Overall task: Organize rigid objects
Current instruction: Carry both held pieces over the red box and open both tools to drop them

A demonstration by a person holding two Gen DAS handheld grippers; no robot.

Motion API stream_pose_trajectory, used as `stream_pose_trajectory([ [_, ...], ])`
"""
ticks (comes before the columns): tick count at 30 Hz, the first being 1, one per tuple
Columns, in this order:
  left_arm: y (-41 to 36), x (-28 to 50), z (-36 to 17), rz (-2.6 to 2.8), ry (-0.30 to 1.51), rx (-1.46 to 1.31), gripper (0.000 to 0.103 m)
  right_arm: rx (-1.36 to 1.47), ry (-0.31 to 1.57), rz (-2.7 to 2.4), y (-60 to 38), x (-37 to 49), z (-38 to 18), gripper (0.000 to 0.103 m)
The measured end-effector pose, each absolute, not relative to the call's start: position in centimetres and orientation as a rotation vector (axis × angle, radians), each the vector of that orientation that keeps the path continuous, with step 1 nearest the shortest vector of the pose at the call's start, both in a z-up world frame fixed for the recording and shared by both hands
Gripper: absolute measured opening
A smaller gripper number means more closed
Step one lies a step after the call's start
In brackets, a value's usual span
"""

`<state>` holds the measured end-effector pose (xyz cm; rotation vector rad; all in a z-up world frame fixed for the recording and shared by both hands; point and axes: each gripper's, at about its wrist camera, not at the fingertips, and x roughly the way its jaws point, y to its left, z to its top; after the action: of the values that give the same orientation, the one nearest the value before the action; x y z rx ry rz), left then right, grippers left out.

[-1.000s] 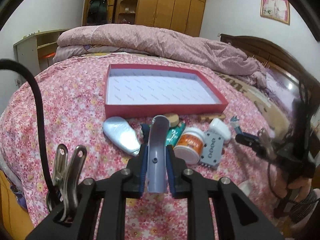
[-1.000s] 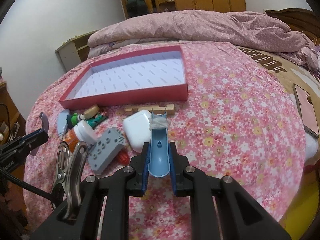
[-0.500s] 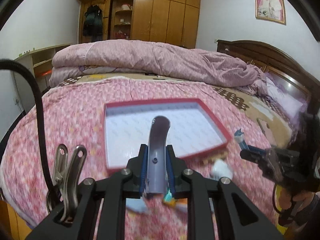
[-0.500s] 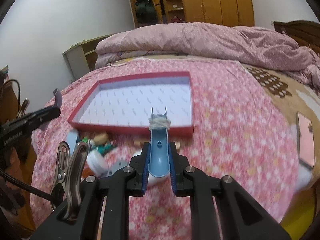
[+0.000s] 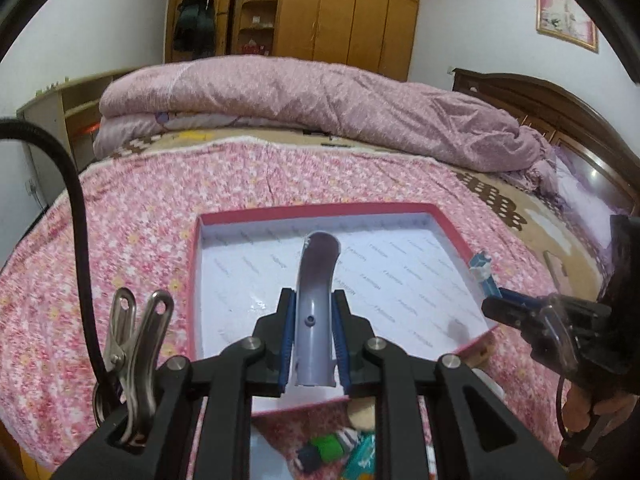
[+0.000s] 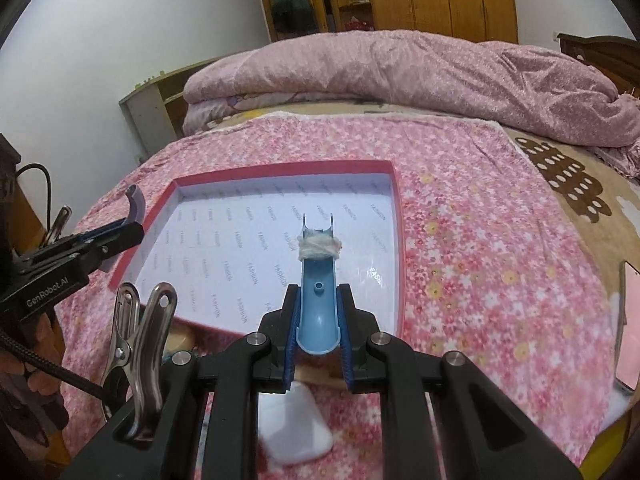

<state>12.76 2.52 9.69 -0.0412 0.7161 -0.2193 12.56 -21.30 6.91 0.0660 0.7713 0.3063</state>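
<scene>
My left gripper (image 5: 314,344) is shut on a grey curved plastic channel piece (image 5: 316,280), held over the near part of the red-rimmed box (image 5: 320,210) with white patterned lining. My right gripper (image 6: 318,332) is shut on a blue curved channel piece (image 6: 318,288) with a white wad at its tip, held over the same box (image 6: 280,168), near its front right. Each gripper shows in the other's view: the right one (image 5: 504,308) at the box's right edge, the left one (image 6: 120,236) at its left edge.
A white case (image 6: 294,428), a wooden disc (image 5: 362,414) and small green and teal items (image 5: 332,450) lie on the flowered bedspread in front of the box. A pink phone (image 6: 630,320) lies at the right. A folded quilt (image 5: 320,108) lies at the back.
Both grippers have risen and moved forward from the pile of objects to above the box, each still carrying its channel piece. The pile has dropped to the bottom of both views.
</scene>
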Motion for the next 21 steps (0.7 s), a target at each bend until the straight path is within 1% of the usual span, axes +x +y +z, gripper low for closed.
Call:
stream_pose_trajectory([
  [12, 0.9, 16.8, 6.5, -0.207, 0.808, -0.012, 0.019, 0.080, 0.821, 0.295, -21.1, 14.6, 4.9, 0.018],
  [21, -0.2, 18.5, 5.5, -0.182, 0.808, 0.054, 0.019, 0.081, 0.835, 0.282, -21.4, 15.4, 4.1, 0.018],
])
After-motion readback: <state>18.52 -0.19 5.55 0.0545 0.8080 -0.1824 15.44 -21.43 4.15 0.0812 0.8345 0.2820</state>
